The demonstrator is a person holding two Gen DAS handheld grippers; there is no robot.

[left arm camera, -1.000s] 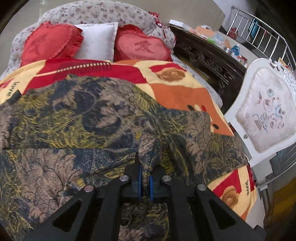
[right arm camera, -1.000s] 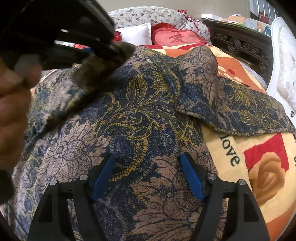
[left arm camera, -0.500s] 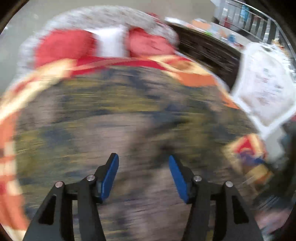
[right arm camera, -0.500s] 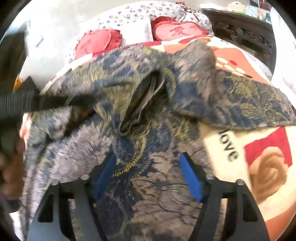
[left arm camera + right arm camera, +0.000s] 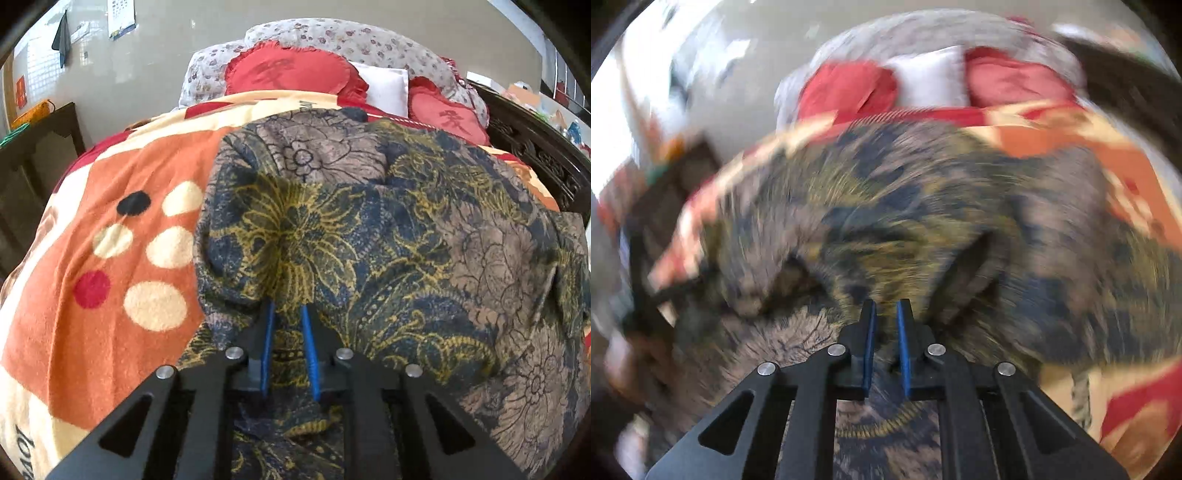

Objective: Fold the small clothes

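**A:** Two black hand-held grippers with blue pads, one garment. What goes down first?

**B:** The dark blue, tan and yellow floral-print garment [image 5: 388, 236], thin cloth, spread rumpled over the orange, cream and red fleece blanket [image 5: 110, 266] on the bed. Its left edge lies beside the blanket's spotted patch.

**A:** Left gripper [image 5: 288, 317]?

**B:** Its jaws have just been closing. The pads stand a narrow gap apart with a raised ridge of the floral cloth pinched between them, so it is clenched on the garment near that left edge.

**A:** Right gripper [image 5: 886, 314]?

**B:** Its jaws have also just been closing, and the pads are now close together. That view is badly smeared; cloth seems to sit bunched between the pads, but I cannot tell for sure whether they press on it.

**A:** Surroundings?

**B:** At the head of the bed, two red heart-shaped frilled cushions [image 5: 291, 70] with a white square pillow [image 5: 388, 88] between them, all against a grey flowered bolster [image 5: 351, 37]. A dark carved wooden bed frame [image 5: 535, 155] runs along the right. A dark wooden cabinet [image 5: 37, 155] stands at the left by the plain wall.
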